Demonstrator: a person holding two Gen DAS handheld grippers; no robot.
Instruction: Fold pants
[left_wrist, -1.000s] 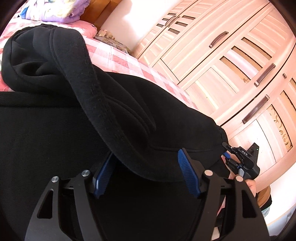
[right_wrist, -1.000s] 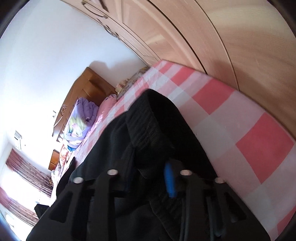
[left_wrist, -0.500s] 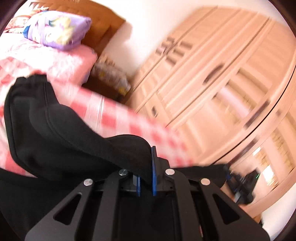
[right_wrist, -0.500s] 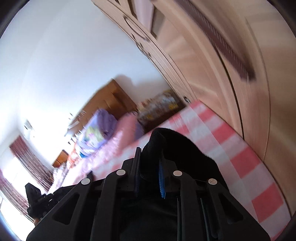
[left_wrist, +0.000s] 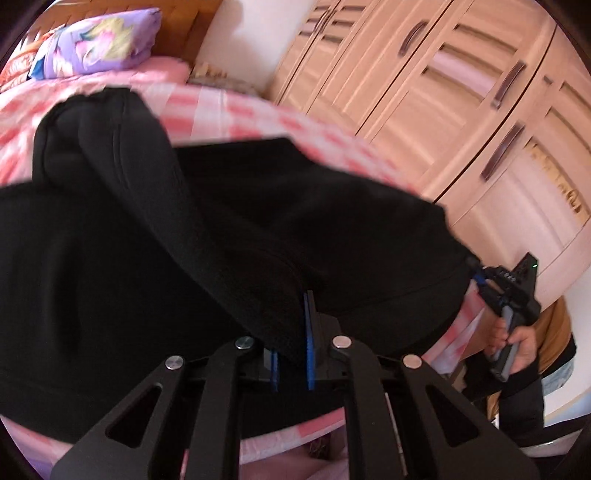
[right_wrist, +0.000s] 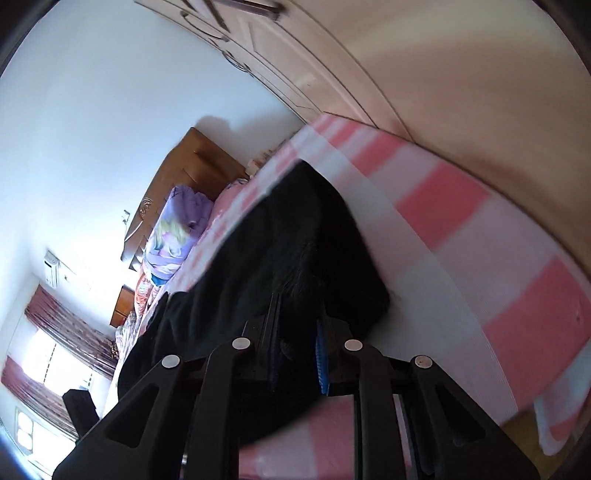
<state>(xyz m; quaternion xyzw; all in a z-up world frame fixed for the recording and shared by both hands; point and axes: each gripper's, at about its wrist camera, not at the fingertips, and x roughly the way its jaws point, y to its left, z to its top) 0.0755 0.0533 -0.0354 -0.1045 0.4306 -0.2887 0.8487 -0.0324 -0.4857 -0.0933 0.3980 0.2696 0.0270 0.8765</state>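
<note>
The black pants (left_wrist: 110, 258) lie spread across the pink checked bed (left_wrist: 258, 114). My left gripper (left_wrist: 290, 343) is shut on a thick folded edge of the pants and holds it off the bed. My right gripper (right_wrist: 297, 343) is shut on another edge of the pants (right_wrist: 288, 251) near the bed's side. The right gripper also shows in the left wrist view (left_wrist: 480, 277) at the far right, clamped on the pants' corner. The cloth hides most of the blue pads.
A peach wardrobe (left_wrist: 461, 92) with dark handles runs along the bed's right side. A purple folded quilt (left_wrist: 99, 44) and wooden headboard (right_wrist: 184, 173) are at the bed's head. A curtained window (right_wrist: 55, 350) is far left. The person's hand (left_wrist: 517, 343) holds the right gripper.
The left gripper went from open around the fold to shut on it. Both grippers lifted the pants' edge and drew back toward the bed's near edge.
</note>
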